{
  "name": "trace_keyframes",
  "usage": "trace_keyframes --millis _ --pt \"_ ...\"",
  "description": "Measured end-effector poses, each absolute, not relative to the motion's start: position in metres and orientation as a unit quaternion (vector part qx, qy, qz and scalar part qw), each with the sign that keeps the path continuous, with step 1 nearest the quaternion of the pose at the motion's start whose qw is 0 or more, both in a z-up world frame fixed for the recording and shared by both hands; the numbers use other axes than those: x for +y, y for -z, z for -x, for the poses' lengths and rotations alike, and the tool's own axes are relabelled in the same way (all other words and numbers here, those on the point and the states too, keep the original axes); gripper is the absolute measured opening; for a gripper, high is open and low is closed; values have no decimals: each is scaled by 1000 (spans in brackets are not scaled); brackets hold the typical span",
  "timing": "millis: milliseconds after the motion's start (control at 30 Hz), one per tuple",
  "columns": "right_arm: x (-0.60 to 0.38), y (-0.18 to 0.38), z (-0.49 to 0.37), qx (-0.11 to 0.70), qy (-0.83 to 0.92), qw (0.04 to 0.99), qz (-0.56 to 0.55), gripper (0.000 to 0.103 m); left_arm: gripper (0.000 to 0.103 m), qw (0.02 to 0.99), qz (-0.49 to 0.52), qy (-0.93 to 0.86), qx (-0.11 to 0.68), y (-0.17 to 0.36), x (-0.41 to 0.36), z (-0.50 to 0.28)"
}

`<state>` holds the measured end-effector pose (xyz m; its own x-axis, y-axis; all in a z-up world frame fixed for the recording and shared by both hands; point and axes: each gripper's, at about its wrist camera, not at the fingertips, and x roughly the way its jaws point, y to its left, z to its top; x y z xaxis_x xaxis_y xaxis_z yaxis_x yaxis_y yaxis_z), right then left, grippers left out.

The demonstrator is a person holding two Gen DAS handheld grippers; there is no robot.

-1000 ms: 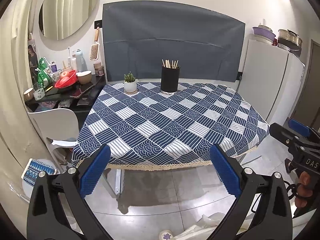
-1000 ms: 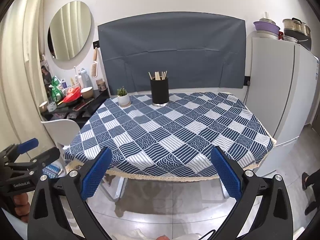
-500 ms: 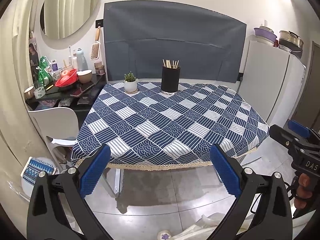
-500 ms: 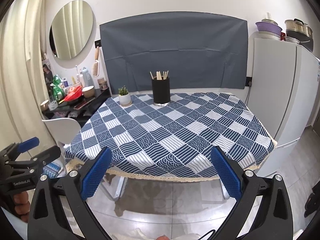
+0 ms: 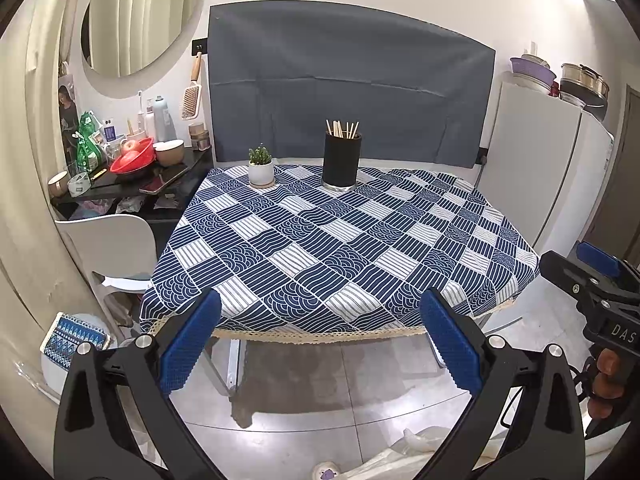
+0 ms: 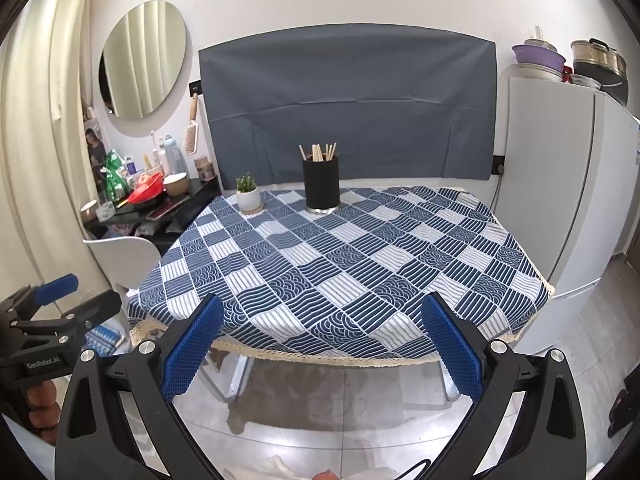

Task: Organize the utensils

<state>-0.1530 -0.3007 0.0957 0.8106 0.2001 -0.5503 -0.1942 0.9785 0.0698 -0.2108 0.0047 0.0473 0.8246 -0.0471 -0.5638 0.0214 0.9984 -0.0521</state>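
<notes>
Item: black utensil holder (image 5: 341,162), upright at the far edge of the table (image 5: 400,264), upper centre of both views, a bundle of wooden chopsticks (image 5: 342,129) standing in it; no loose utensil shows on the checked cloth. Adjacent: small potted plant (image 5: 260,168), just beside the holder on its left. Left gripper (image 5: 320,344): fingers wide apart, nothing between them, held off the near table edge at the bottom of the frame. Right gripper (image 6: 319,344): likewise spread and empty, also short of the table. Risks, as judged: the holder looks tall and narrow, so a sideways nudge on a long reach could tip it and scatter the chopsticks; a jaw catching the cloth's fringe could drag cloth, plant and holder together; thin sticks may slip or splay if pinched off-centre.
</notes>
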Motion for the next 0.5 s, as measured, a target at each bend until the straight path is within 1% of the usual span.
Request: trace_keyframes --millis 500 --pt "-305 -94 127 305 -107 946 -8 95 97 951 42 14 307 -45 9 188"
